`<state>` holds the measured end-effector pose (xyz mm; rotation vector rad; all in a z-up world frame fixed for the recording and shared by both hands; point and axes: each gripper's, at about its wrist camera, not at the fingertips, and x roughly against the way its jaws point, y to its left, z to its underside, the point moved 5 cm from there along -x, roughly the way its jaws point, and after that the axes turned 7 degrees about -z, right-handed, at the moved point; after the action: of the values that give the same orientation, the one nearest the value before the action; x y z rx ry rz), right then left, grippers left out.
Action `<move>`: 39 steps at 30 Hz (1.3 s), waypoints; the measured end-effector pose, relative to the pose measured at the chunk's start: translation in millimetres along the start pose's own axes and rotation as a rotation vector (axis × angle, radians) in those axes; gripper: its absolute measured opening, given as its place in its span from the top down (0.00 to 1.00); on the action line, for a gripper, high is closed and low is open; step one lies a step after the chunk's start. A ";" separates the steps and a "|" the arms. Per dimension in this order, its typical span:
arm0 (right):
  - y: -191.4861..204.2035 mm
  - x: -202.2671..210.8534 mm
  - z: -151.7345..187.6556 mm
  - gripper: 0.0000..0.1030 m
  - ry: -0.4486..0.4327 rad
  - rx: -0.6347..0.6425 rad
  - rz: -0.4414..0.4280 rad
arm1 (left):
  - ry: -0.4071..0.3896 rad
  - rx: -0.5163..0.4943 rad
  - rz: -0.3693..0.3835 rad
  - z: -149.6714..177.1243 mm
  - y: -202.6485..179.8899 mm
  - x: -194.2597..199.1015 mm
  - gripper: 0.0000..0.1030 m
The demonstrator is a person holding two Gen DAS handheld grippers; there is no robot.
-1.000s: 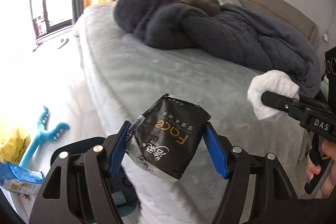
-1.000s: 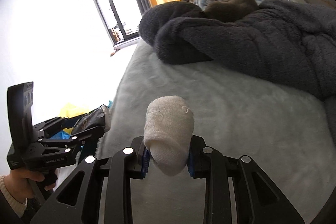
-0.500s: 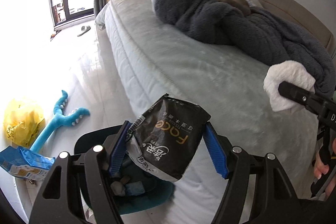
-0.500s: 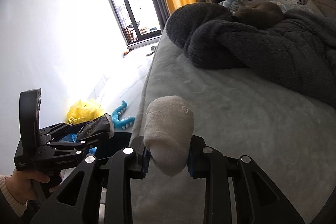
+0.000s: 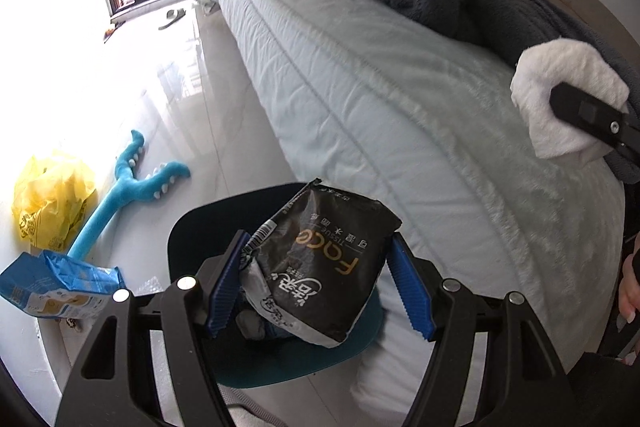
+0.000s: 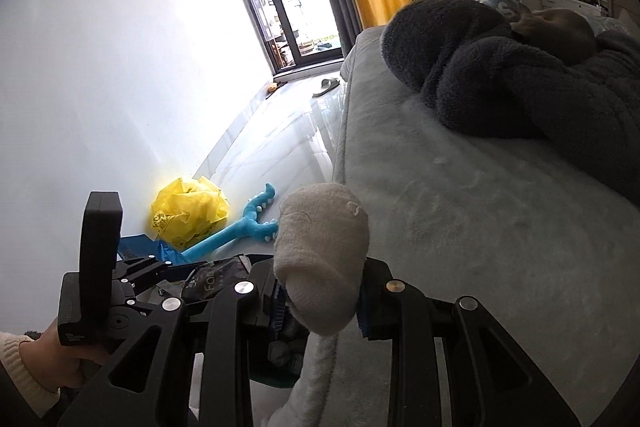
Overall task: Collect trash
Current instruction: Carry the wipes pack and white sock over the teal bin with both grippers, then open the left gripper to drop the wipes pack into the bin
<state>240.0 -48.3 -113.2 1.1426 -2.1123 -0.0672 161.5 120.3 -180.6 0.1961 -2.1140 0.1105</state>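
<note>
Left tool (image 5: 316,285) grips a black tissue packet (image 5: 320,263) between its blue pads, hanging right over the dark teal bin (image 5: 280,359) beside the bed (image 5: 400,99). Best practice, I judge: centre the packet above the opening, then spread the fingers fully so it drops clear. Right tool (image 6: 320,301) pinches a crumpled white wad (image 6: 322,255), which should follow once over the bin.

Your left gripper (image 5: 316,283): matte black angular frame, ribbed blue pads (image 5: 410,287), silver screws.
Your right gripper (image 6: 320,301): the same black build.
Your left hand (image 6: 60,359), lower left of frame: bare skin, cream knit cuff.
</note>
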 end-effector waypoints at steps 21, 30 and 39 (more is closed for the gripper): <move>46.1 -69.3 7.0 0.72 0.097 0.054 -0.054 | 0.141 0.059 0.020 28.0 49.8 -18.4 0.20; 57.1 -101.5 19.6 0.73 0.173 0.067 -0.046 | 0.079 0.105 -0.005 25.2 79.2 -4.7 0.17; 59.7 -137.3 42.4 0.72 0.289 0.052 -0.023 | -0.046 0.139 -0.004 12.5 102.9 25.1 0.16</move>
<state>219.1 78.5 -201.0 1.1339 -1.8545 0.1357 119.2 217.1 -165.9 0.2884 -2.1526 0.2532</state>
